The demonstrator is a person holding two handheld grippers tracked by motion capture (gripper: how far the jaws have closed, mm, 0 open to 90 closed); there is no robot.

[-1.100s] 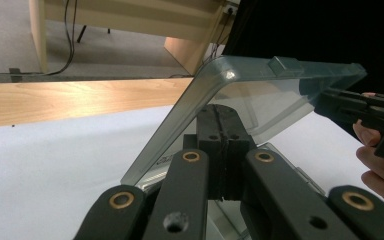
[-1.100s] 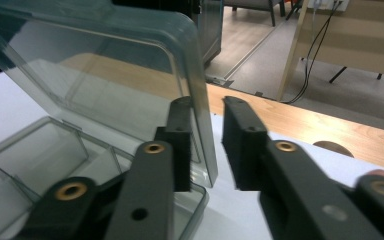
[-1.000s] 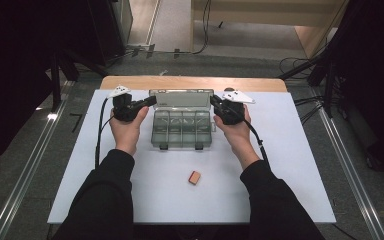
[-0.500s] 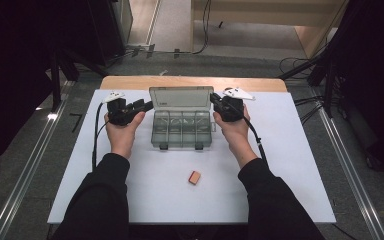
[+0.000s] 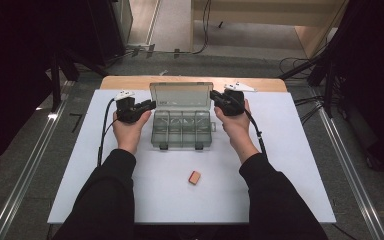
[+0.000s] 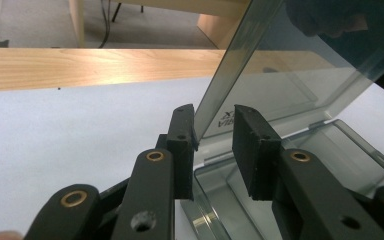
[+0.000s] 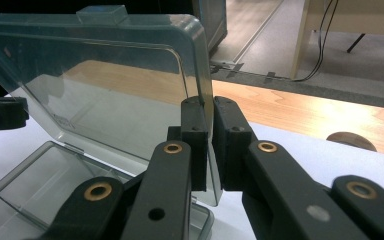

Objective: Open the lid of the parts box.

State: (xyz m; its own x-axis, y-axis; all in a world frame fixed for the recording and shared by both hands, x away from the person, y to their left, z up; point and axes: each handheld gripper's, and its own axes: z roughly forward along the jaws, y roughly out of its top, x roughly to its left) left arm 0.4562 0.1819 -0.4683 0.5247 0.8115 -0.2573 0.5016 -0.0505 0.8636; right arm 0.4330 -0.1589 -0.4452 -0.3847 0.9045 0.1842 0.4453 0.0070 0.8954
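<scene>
Right gripper clamped on box lid edge; left gripper apart, astride lid's other edge

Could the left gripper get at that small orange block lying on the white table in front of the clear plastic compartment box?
Probably yes. The small orange block lies alone on the white table, nothing around it. The left gripper has its jaws apart around the lid's edge, so it looks free to pull back.
</scene>
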